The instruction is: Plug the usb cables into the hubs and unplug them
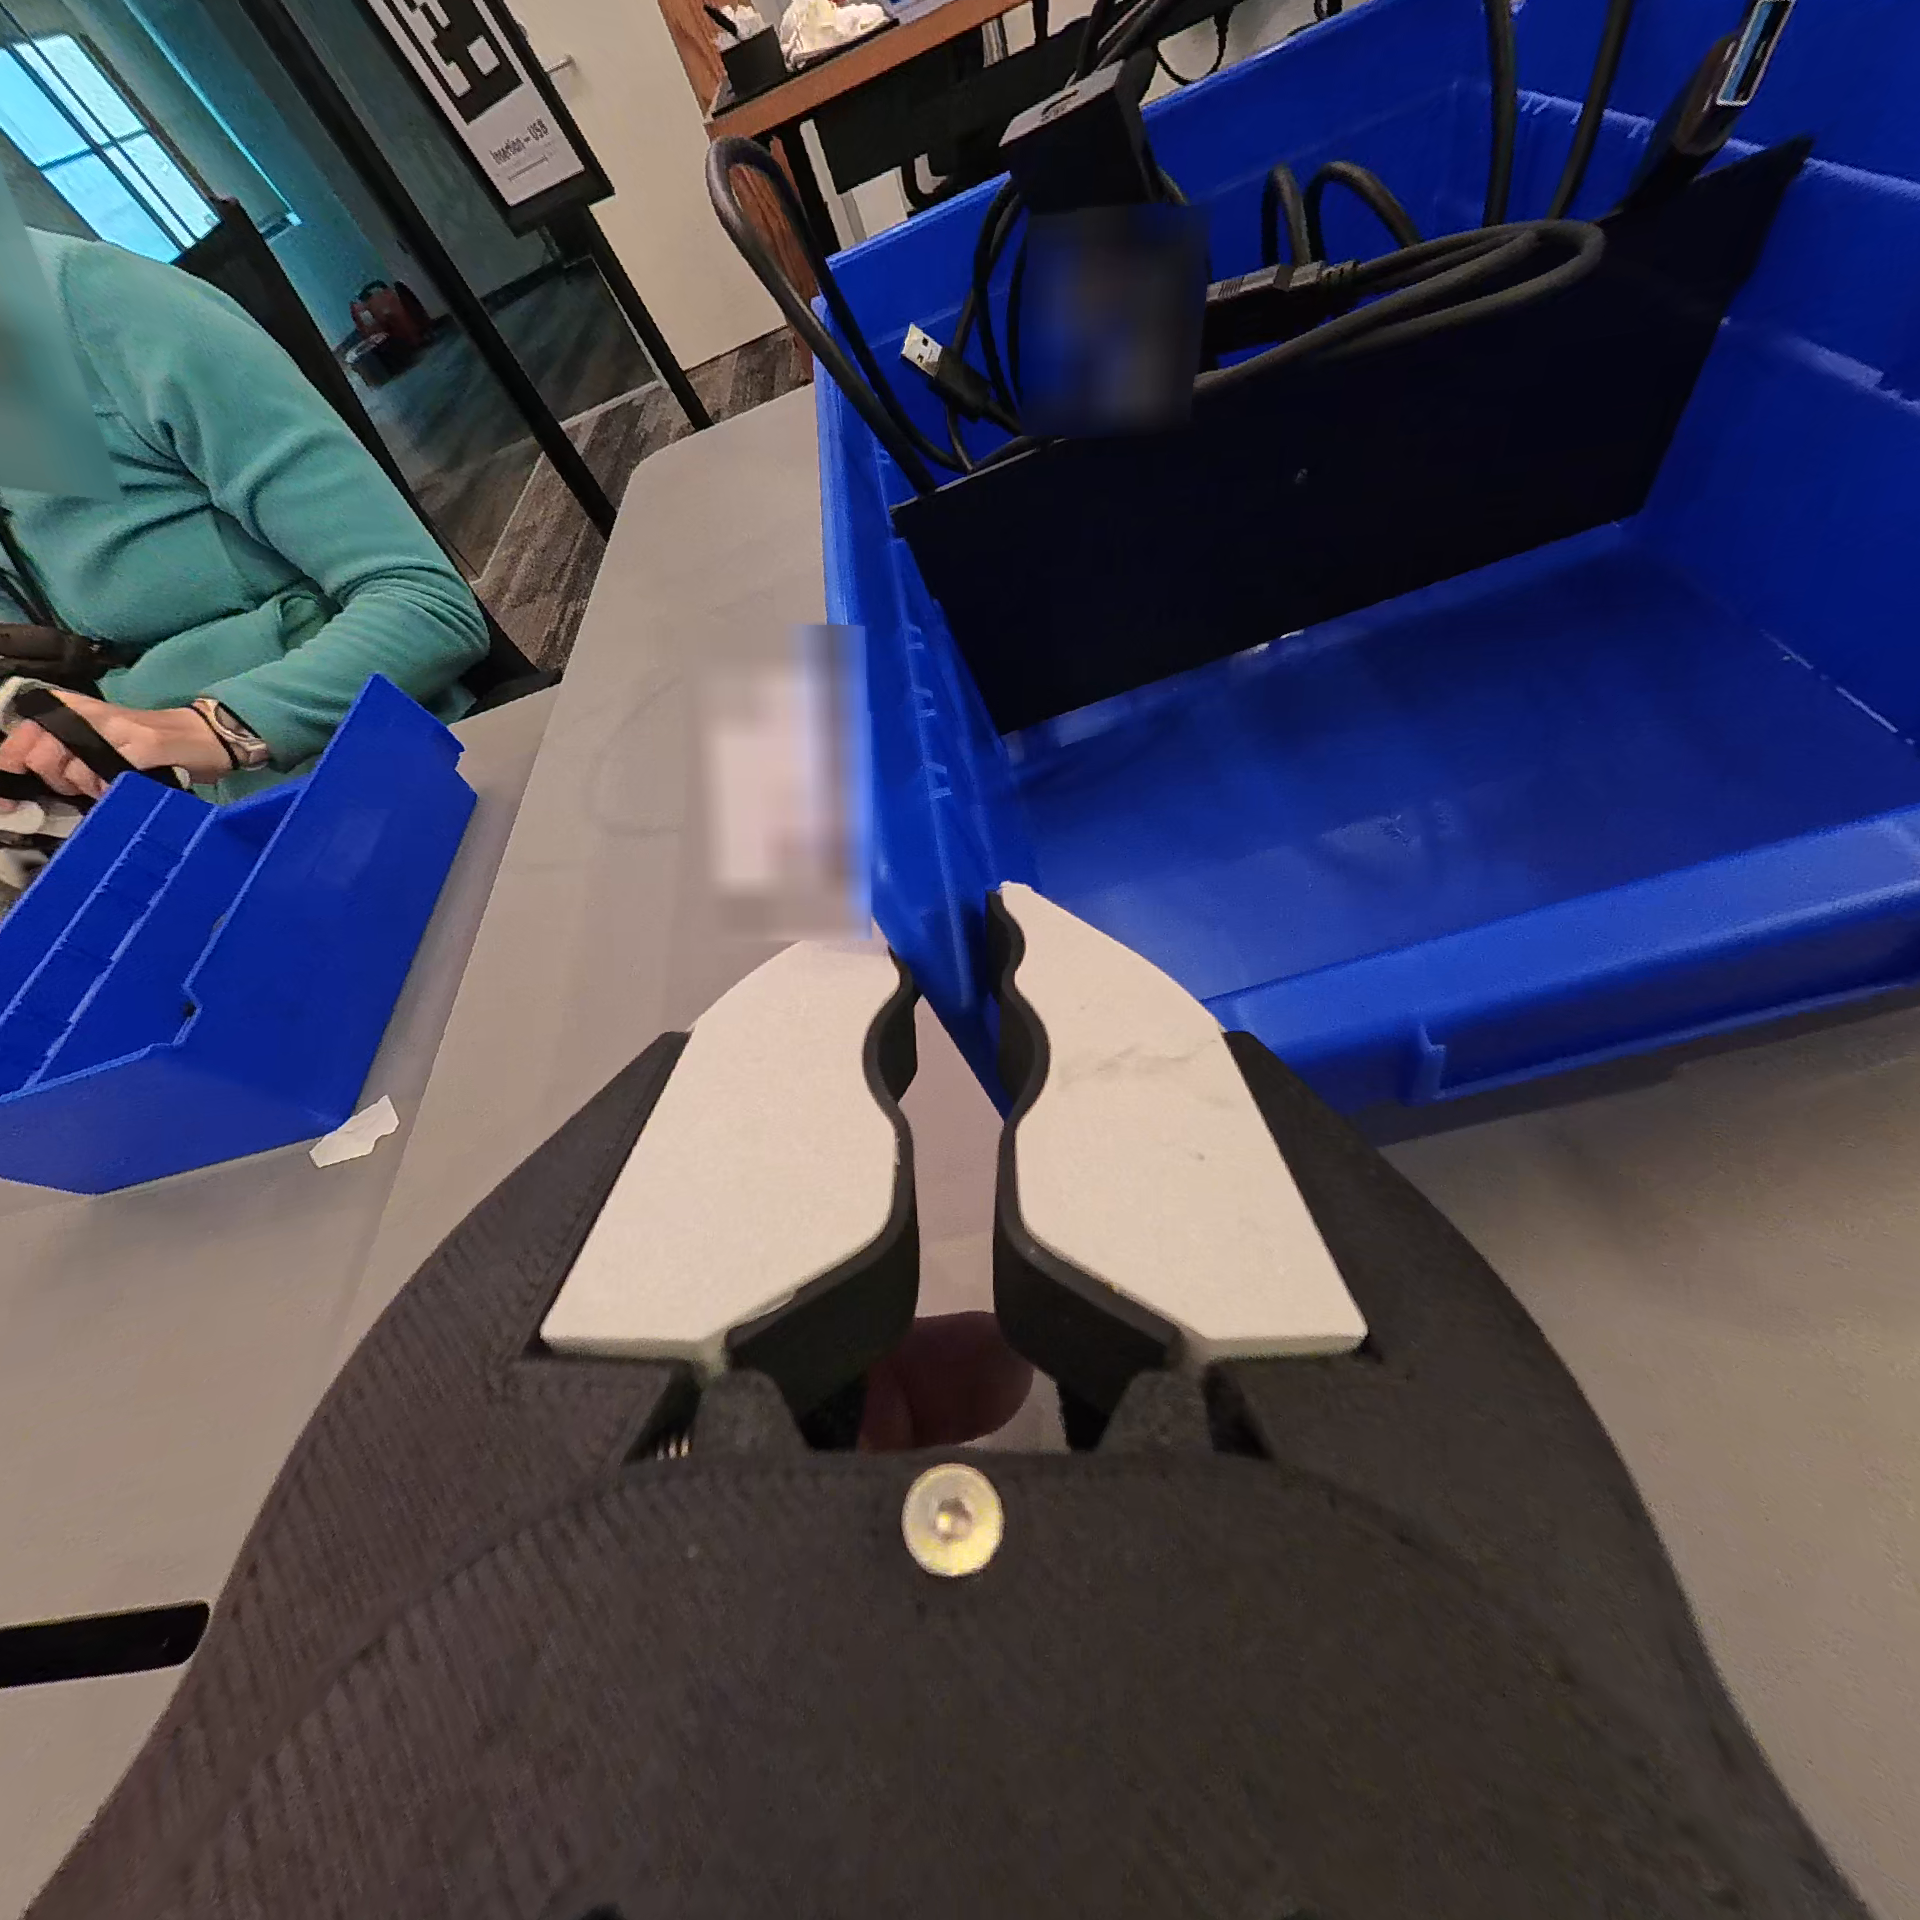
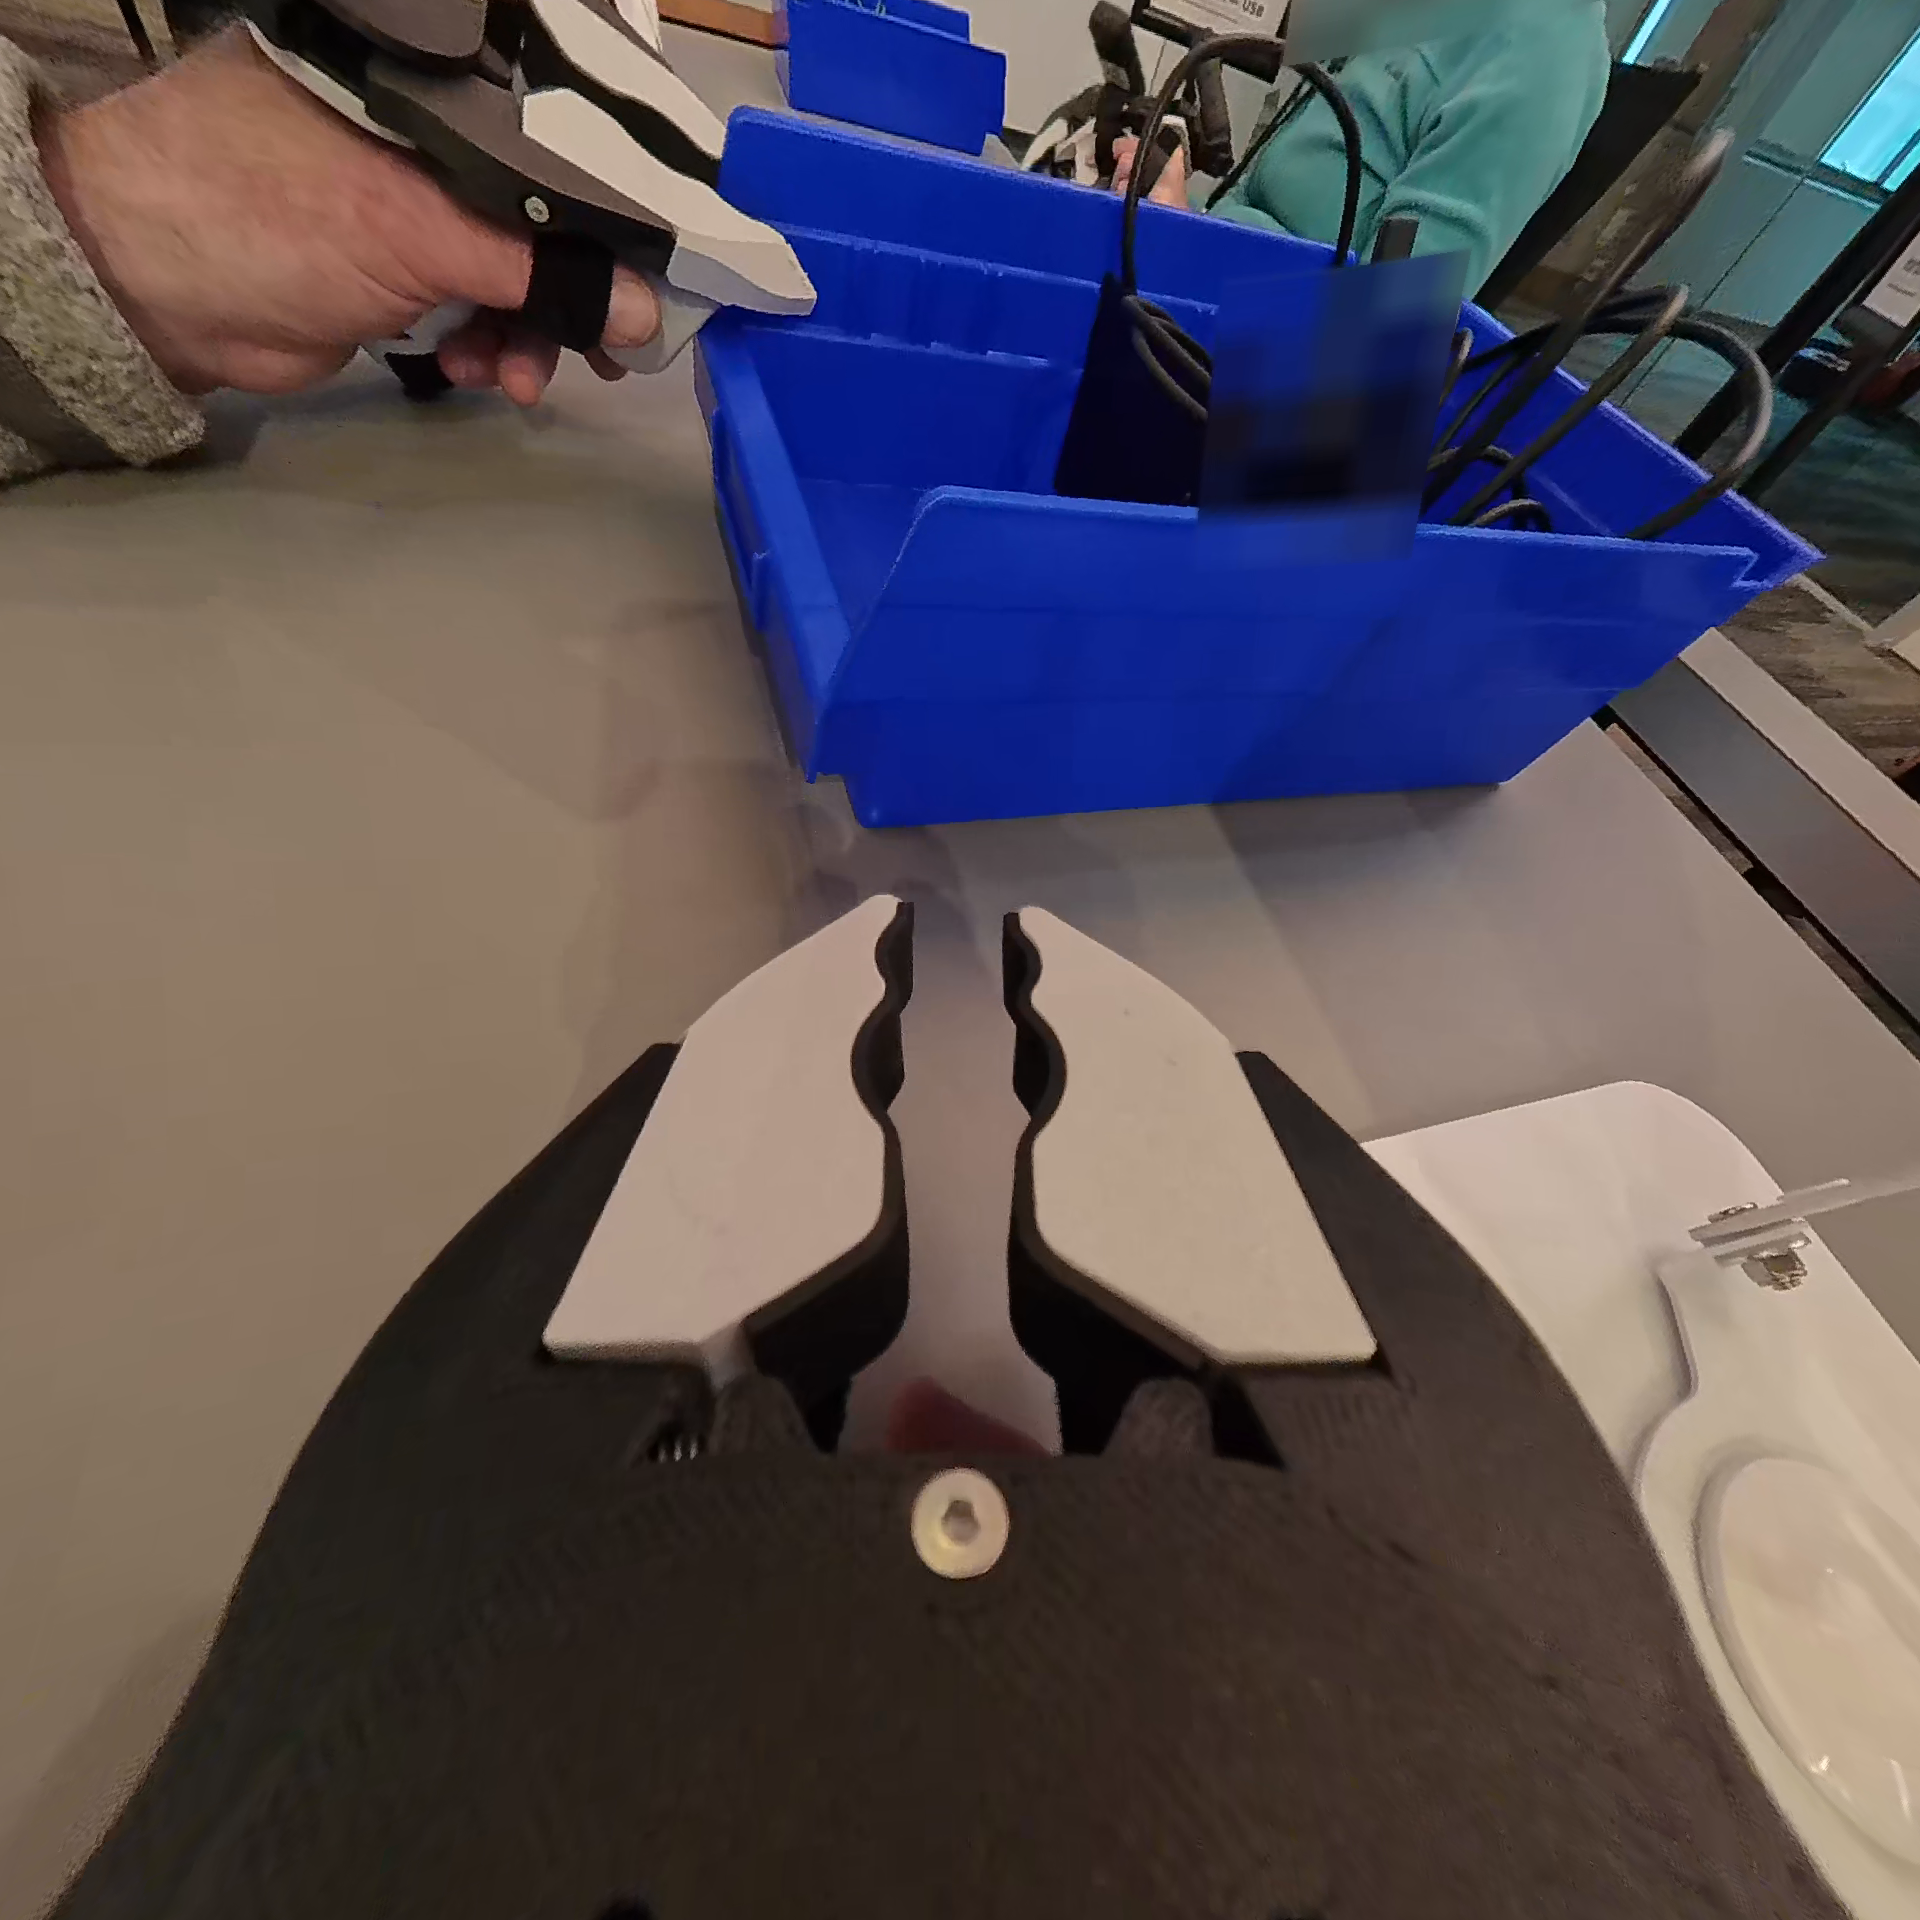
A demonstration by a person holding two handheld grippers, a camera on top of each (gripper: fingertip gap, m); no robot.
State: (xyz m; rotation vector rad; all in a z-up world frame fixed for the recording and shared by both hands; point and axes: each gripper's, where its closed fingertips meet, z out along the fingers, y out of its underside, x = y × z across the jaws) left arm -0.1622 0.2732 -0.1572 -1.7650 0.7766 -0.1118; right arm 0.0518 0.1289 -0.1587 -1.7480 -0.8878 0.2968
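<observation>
A large blue bin (image 1: pixel 1455 831) stands on the grey table (image 1: pixel 623 727). A black divider (image 1: pixel 1299 499) splits it, and behind the divider lie several black USB cables (image 1: pixel 1403 270), one with a bare silver plug (image 1: pixel 925 353), and a black hub (image 1: pixel 1081 125). My left gripper (image 1: pixel 951 935) is shut on the bin's near left wall at its corner; it also shows in the right wrist view (image 2: pixel 758 281), at the bin's (image 2: pixel 1247 644) corner. My right gripper (image 2: pixel 956 925) is open and empty over the table, just in front of the bin's side wall.
A second blue bin (image 1: pixel 208 935) lies at the left, beside a person in a teal sleeve (image 1: pixel 260 520). A white moulded part with a metal bracket (image 2: pixel 1714 1403) sits at my right. The table's edge (image 2: pixel 1766 779) runs along the right.
</observation>
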